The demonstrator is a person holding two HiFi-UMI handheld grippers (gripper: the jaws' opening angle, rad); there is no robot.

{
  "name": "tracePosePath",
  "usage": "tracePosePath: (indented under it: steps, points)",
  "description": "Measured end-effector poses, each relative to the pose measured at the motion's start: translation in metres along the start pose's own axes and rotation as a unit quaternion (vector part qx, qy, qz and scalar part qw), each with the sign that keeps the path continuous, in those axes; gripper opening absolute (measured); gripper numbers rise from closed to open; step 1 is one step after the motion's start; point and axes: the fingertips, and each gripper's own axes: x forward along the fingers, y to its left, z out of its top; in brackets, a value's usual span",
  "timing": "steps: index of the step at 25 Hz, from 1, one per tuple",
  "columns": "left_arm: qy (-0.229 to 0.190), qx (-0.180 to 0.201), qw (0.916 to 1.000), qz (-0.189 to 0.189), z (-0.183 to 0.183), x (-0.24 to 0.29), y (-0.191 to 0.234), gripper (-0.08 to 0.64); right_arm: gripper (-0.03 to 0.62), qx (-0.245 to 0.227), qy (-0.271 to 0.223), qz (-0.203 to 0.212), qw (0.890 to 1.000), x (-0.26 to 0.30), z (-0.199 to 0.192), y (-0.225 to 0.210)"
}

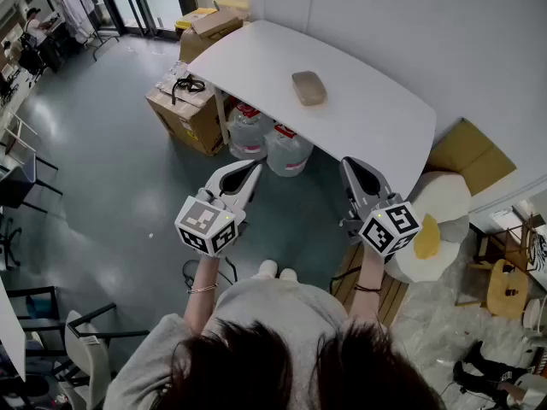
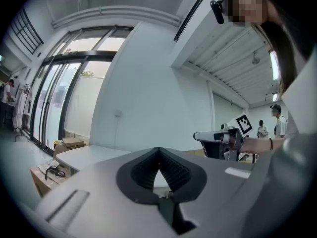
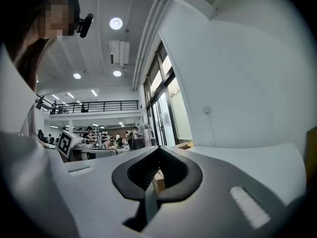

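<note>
I hold both grippers in the air in front of me, short of the near edge of a white table [image 1: 359,109]. The left gripper [image 1: 253,168] is shut with nothing between its jaws; in the left gripper view [image 2: 158,151] its tips meet. My right gripper [image 1: 349,163] is shut and empty too, its tips touching in the right gripper view [image 3: 158,150]. A tan, rounded, flat object [image 1: 308,87] lies alone on the table, well beyond both grippers. Each gripper shows in the other's view: the right one [image 2: 220,139] and the left one [image 3: 86,151].
Cardboard boxes [image 1: 190,109] with a black cable [image 1: 188,84] stand at the table's left end. Large water jugs [image 1: 288,149] sit under it. A white and yellow egg-shaped cushion [image 1: 432,229] lies at the right, wooden furniture [image 1: 504,289] beyond it. Chairs [image 1: 85,357] stand at the left.
</note>
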Motion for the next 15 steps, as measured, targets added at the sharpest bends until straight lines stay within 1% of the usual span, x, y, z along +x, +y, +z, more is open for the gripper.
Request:
tracePosePath:
  steps: [15]
  points:
    - [0.000,0.003,1.0000,0.003,-0.002,0.011,-0.013,-0.010,0.014,-0.003,0.002,0.003,1.000,-0.011,-0.001,-0.012]
